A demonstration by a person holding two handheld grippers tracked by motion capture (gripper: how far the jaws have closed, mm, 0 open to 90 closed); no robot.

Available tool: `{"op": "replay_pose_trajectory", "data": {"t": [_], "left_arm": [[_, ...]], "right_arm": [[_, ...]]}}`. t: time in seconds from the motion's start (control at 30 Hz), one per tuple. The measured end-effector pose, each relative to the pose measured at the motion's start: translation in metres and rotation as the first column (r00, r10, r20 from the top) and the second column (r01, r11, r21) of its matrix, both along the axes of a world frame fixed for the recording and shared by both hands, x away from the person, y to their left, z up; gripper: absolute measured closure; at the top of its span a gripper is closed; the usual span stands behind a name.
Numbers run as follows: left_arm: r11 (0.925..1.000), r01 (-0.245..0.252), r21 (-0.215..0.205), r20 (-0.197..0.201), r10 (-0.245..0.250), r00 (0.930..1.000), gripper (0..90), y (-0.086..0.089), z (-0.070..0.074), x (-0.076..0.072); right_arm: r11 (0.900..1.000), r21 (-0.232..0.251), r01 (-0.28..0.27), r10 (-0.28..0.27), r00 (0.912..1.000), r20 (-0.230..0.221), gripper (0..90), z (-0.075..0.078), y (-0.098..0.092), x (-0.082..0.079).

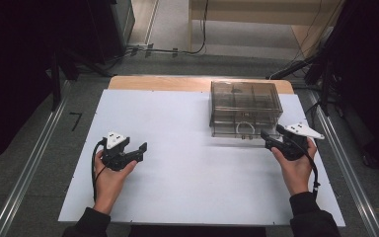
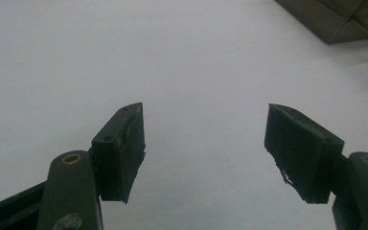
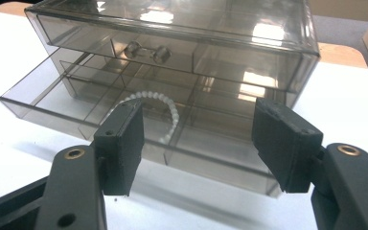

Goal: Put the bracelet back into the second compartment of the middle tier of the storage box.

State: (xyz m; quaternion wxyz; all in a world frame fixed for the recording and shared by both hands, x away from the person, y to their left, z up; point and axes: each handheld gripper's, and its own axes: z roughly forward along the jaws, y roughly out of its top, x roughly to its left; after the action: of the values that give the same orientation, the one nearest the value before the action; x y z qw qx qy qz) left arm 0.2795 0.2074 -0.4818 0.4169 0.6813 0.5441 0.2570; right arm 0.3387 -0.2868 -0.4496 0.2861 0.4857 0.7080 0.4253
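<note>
A smoky clear plastic drawer box [image 1: 246,101] stands upright at the white worktop's [image 1: 177,163] far right. Its lower drawer [image 3: 124,120] is pulled open, holding a white beaded bracelet [image 3: 165,105] in a compartment.

lab or recording studio setup, not home. white board [image 1: 187,168] laid over wooden desk [image 1: 177,83] as plain work surface. metal rails [image 1: 29,168] run along both sides on grey floor [image 1: 177,29]. black curtains or dark panels [image 1: 10,74] flank space. cables [image 1: 168,50] trail across floor behind desk. stand legs [image 1: 296,66] at right rear. pale wooden furniture [image 1: 256,12] at back.
</note>
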Motion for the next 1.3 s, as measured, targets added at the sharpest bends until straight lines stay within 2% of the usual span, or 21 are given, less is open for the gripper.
{"op": "replay_pose_trajectory", "data": {"t": [0.37,0.63,0.87,1.3], "left_arm": [[0.9990,-0.044,0.009,0.017,0.044,0.9989,23.2,0.009,-0.001,-0.006],[0.9977,-0.065,0.016,0.013,0.065,0.9978,20.6,0.016,-0.003,-0.010],[0.9958,-0.091,0.010,0.021,0.090,0.9957,18.8,0.027,-0.003,-0.018],[0.9935,-0.114,0.002,0.018,0.114,0.9933,14.3,0.041,-0.006,-0.031]], "right_arm": [[1.000,-0.006,0.006,-0.006,1.0000,-0.005,32.4,-0.008,-0.022,-0.017],[1.000,-0.022,0.010,-0.011,0.9999,-0.013,30.2,-0.012,-0.036,-0.029],[0.999,-0.030,0.039,-0.040,0.9989,-0.025,24.7,-0.017,-0.052,-0.040],[0.997,-0.046,0.060,-0.062,0.9971,-0.043,20.6,-0.023,-0.071,-0.057]]}}
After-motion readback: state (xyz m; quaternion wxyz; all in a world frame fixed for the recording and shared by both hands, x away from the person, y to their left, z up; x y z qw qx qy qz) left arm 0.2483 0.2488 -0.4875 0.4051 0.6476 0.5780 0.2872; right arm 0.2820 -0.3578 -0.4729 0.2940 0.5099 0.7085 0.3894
